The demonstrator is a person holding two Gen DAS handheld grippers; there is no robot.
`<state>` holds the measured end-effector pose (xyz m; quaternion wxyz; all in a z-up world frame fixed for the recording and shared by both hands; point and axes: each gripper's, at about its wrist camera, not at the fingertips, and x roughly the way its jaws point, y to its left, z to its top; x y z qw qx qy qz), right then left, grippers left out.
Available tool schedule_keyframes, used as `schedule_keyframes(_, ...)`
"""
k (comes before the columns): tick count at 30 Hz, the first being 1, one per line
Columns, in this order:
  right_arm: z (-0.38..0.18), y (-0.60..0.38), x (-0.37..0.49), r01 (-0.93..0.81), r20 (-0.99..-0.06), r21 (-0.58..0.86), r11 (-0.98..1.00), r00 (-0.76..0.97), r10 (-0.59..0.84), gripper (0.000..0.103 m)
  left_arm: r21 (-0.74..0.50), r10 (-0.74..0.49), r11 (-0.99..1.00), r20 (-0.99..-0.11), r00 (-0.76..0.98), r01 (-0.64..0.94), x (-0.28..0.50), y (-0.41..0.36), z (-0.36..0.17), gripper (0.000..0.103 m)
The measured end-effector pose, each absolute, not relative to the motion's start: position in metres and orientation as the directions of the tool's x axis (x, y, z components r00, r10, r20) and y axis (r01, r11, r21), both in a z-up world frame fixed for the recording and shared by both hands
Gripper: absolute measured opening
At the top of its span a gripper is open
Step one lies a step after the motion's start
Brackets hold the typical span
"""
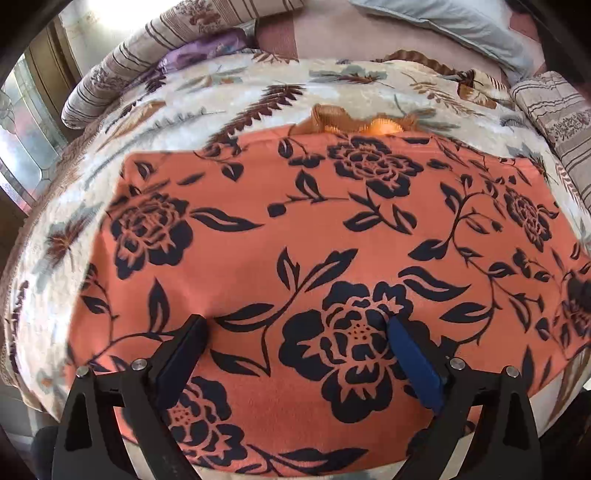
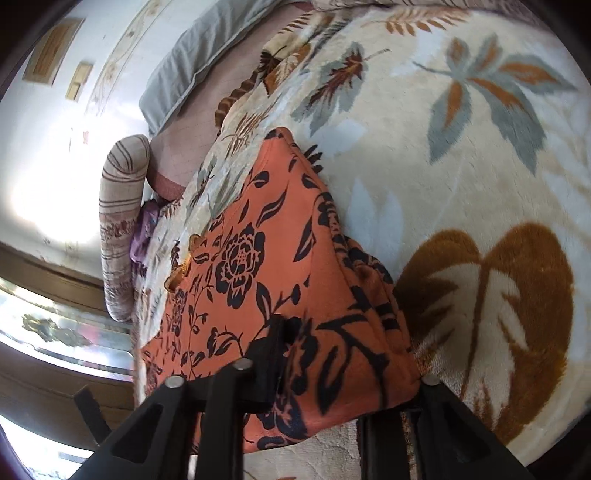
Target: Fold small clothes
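1. An orange garment with black flowers (image 1: 295, 236) lay spread flat on a cream leaf-print blanket (image 1: 192, 92) that covered a bed.
2. In the left wrist view its long axis ran across the picture from side to side, and its far edge, where a strip of orange-brown ruffled trim (image 1: 351, 123) showed, pointed toward the pillows.
3. A grey pillow (image 1: 443, 26) and striped bolsters (image 1: 122, 81) lay beyond the blanket, well apart from the garment.
4. The left gripper (image 1: 295, 332) hung just above the near part of the garment, its jaws wide apart and nothing between them; whether the blue pads (image 1: 413, 362) touched the cloth could not be told.
5. In the right wrist view the garment (image 2: 258, 258) stretched away from the camera toward the striped bolster, and its near edge was bunched and lifted off the blanket.
6. The right gripper (image 2: 332, 354) was clamped on that near edge, with folds of orange cloth draped over its fingers and hiding one of them.
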<state>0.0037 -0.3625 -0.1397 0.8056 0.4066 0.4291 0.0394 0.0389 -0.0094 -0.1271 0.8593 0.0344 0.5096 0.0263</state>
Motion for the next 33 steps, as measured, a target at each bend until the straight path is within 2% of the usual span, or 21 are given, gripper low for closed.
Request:
schedule_keyframes(2,-0.118,-0.357,-0.001,0.266,-0.662,0.644,0.717,0.663,0.348,0.011,0.087,0.077,0.996,-0.874,0.480,-0.003,0.039,-0.008,-0.127,0.101)
schedule_keyframes(6,-0.071,-0.335,-0.015,0.192,-0.652,0.500,0.844,0.726,0.221,0.010,0.088,0.076,0.996,-0.875,0.479,0.004,0.040,-0.008,-0.127,0.101)
schedule_keyframes(8,-0.101,-0.337,-0.003,0.236,-0.733,0.464,0.854,0.644,0.220,0.014,0.091,0.080,0.996,-0.875,0.477,0.000,0.040,-0.009,-0.126,0.101)
schedule_keyframes(9,-0.124,-0.347,0.003,0.284,-0.757,0.522,0.804,0.588,0.284,0.015,0.084,0.074,0.996,-0.877,0.476,0.000,0.039,-0.008,-0.123,0.101)
schedule_keyframes(10,-0.143,-0.358,0.001,0.318,-0.730,0.613,0.724,0.578,0.364,0.015,0.069,0.060,0.998,-0.879,0.473,0.002,0.038,-0.005,-0.119,0.100)
schedule_keyframes(11,-0.153,-0.373,-0.009,0.328,-0.648,0.719,0.613,0.634,0.422,0.023,0.054,0.051,0.999,-0.878,0.476,-0.008,0.036,0.000,-0.112,0.100)
schedule_keyframes(12,-0.157,-0.380,-0.014,0.327,-0.606,0.764,0.557,0.659,0.445,0.033,0.035,0.044,0.999,-0.870,0.492,-0.026,0.032,0.004,-0.105,0.100)
schedule_keyframes(13,-0.158,-0.384,-0.017,0.318,-0.573,0.794,0.518,0.678,0.461,0.039,0.017,0.036,0.999,-0.856,0.515,-0.041,0.028,0.009,-0.098,0.100)
schedule_keyframes(14,-0.158,-0.386,-0.017,0.309,-0.550,0.812,0.494,0.689,0.472,0.055,0.008,0.036,0.998,-0.842,0.538,-0.054,0.024,0.012,-0.091,0.100)
schedule_keyframes(15,-0.156,-0.385,-0.017,0.296,-0.530,0.825,0.482,0.701,0.478,0.066,0.007,0.042,0.998,-0.834,0.550,-0.065,0.023,0.014,-0.087,0.100)
schedule_keyframes(17,-0.149,-0.379,-0.013,0.278,-0.530,0.817,0.505,0.707,0.469,0.070,0.005,0.038,0.998,-0.839,0.542,-0.062,0.026,0.011,-0.095,0.100)
schedule_keyframes(19,-0.150,-0.373,-0.006,0.285,-0.547,0.807,0.518,0.693,0.470,0.070,0.067,0.067,0.998,-0.895,0.440,-0.017,0.038,0.001,-0.130,0.102)
schedule_keyframes(20,-0.152,-0.371,-0.003,0.291,-0.557,0.799,0.525,0.687,0.466,0.066,0.093,0.084,0.996,-0.862,0.500,-0.007,0.035,-0.001,-0.130,0.103)
schedule_keyframes(21,-0.152,-0.370,-0.001,0.306,-0.579,0.781,0.544,0.680,0.450,0.049,0.104,0.093,0.995,-0.859,0.503,-0.007,0.033,-0.003,-0.126,0.103)
schedule_keyframes(22,-0.151,-0.369,0.001,0.321,-0.605,0.760,0.565,0.667,0.434,0.038,0.083,0.082,0.996,-0.866,0.493,-0.020,0.032,-0.001,-0.120,0.103)
schedule_keyframes(23,-0.148,-0.368,0.003,0.324,-0.628,0.737,0.593,0.652,0.424,0.029,0.049,0.057,0.998,-0.869,0.492,-0.029,0.031,0.002,-0.113,0.102)
schedule_keyframes(24,-0.144,-0.367,0.002,0.316,-0.642,0.717,0.621,0.646,0.413,0.025,0.029,0.041,0.999,-0.862,0.506,-0.030,0.029,0.005,-0.107,0.102)
schedule_keyframes(27,-0.135,-0.361,0.004,0.308,-0.683,0.655,0.690,0.632,0.367,0.021,0.074,0.086,0.996,-0.840,0.536,-0.043,0.026,0.009,-0.104,0.102)
schedule_keyframes(28,-0.134,-0.359,0.006,0.309,-0.695,0.636,0.707,0.627,0.351,0.020,0.077,0.081,0.997,-0.874,0.480,-0.027,0.030,0.010,-0.118,0.102)
schedule_keyframes(30,-0.123,-0.350,0.010,0.295,-0.712,0.591,0.751,0.627,0.315,0.015,0.053,0.045,0.999,-0.865,0.499,0.001,0.028,0.016,-0.120,0.103)
schedule_keyframes(33,-0.078,-0.319,0.013,0.188,-0.680,0.514,0.837,0.685,0.264,0.012,-0.084,-0.051,0.996,-0.860,0.508,-0.043,0.022,0.044,-0.097,0.100)
